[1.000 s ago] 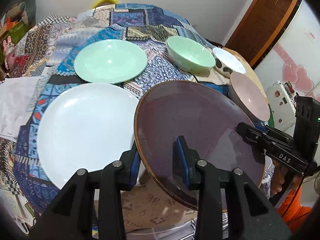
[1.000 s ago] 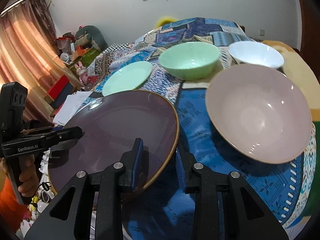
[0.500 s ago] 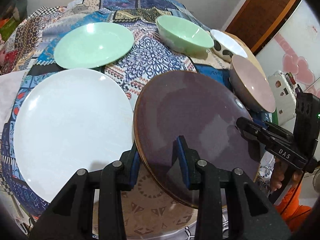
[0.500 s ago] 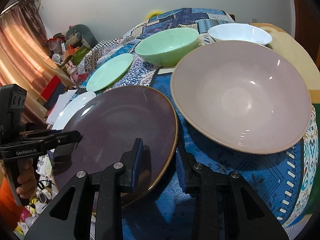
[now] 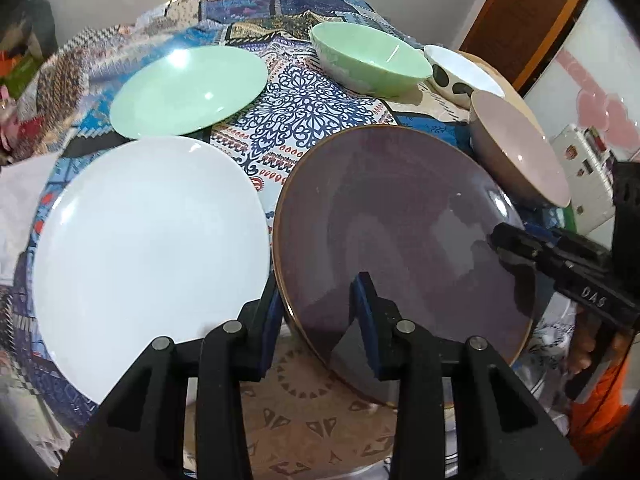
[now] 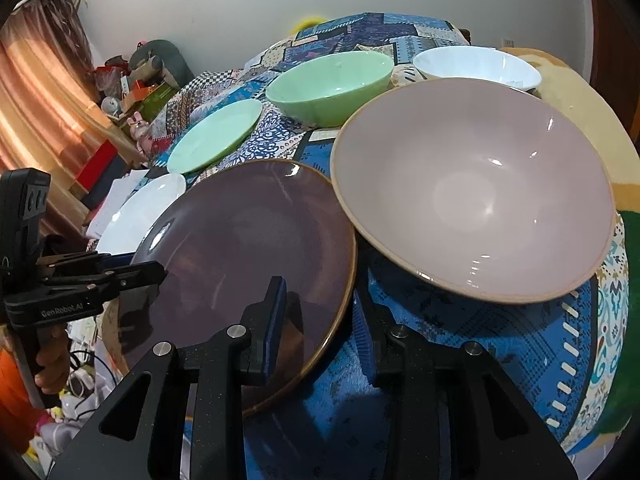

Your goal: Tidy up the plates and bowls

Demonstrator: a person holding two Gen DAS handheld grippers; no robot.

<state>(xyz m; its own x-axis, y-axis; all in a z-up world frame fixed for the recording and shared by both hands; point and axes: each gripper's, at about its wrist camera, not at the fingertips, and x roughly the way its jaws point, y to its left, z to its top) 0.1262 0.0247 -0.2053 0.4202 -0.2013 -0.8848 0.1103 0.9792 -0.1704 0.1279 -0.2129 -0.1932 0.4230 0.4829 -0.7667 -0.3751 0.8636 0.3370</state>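
Note:
A dark purple plate [image 5: 400, 232] with a brown rim hangs tilted over the table's near edge, held from both sides. My left gripper [image 5: 320, 304] is shut on its left rim, and my right gripper [image 6: 318, 308] is shut on the opposite rim. The same purple plate [image 6: 240, 256] nearly touches the big pink bowl [image 6: 472, 192] on its right. A white plate [image 5: 148, 248] lies just left of it. Farther back are a green plate [image 5: 188, 92], a green bowl [image 5: 372, 60] and a white bowl [image 5: 460, 72] with black dots.
A patchwork cloth [image 5: 312, 108] covers the table. A brown patterned mat [image 5: 312, 412] lies under the held plate at the near edge. A wooden door [image 5: 520, 20] stands at the back right, and boxes and toys [image 6: 132, 88] are piled beyond the table's left side.
Both grippers have carried the purple plate forward and lower over the table. It now sits beside the white plate, and its far rim has closed in on the pink bowl.

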